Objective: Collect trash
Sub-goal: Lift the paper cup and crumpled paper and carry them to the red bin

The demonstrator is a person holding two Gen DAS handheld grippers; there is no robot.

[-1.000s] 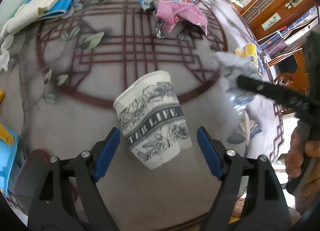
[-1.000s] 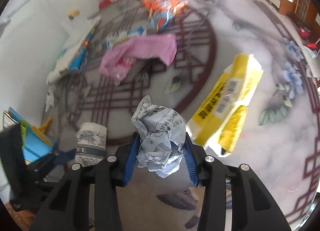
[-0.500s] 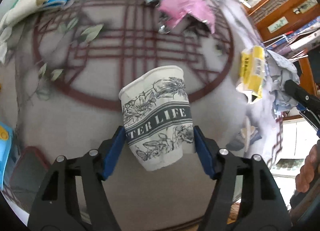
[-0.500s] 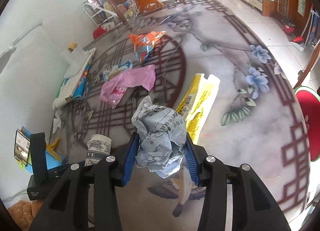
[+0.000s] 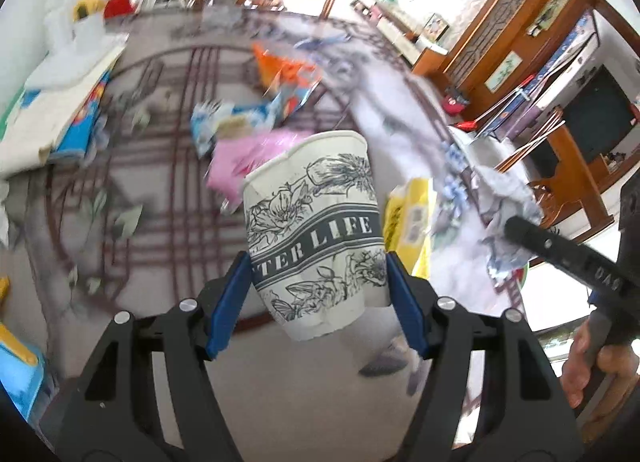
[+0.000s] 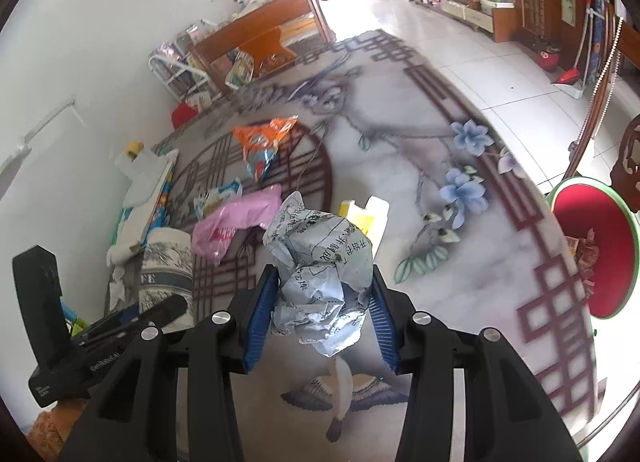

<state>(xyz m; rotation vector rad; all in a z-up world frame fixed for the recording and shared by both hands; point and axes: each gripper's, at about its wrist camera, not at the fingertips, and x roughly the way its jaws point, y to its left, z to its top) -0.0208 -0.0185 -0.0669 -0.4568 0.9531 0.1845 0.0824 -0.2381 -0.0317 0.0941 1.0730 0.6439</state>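
item: left tool point(image 5: 318, 282), blue pads now clamped on the sides of the printed paper cup point(image 5: 316, 229) after closing in from a wider gap a moment ago, cup now lifted off the patterned table point(image 5: 140, 229); right tool point(image 6: 318, 302) clamped as before on the crumpled paper ball point(image 6: 320, 270), also carried higher. judged: two pieces secured, ready for a bin, with the pink bag point(image 6: 236, 221), orange wrapper point(image 6: 262, 141) and yellow packet point(image 6: 366, 213) left on the table. only the right wrist view shows the red basin point(image 6: 596, 246) beyond the table edge, a possible drop point; the left wrist view alone shows the hand point(image 5: 592, 366) gripping the right tool.
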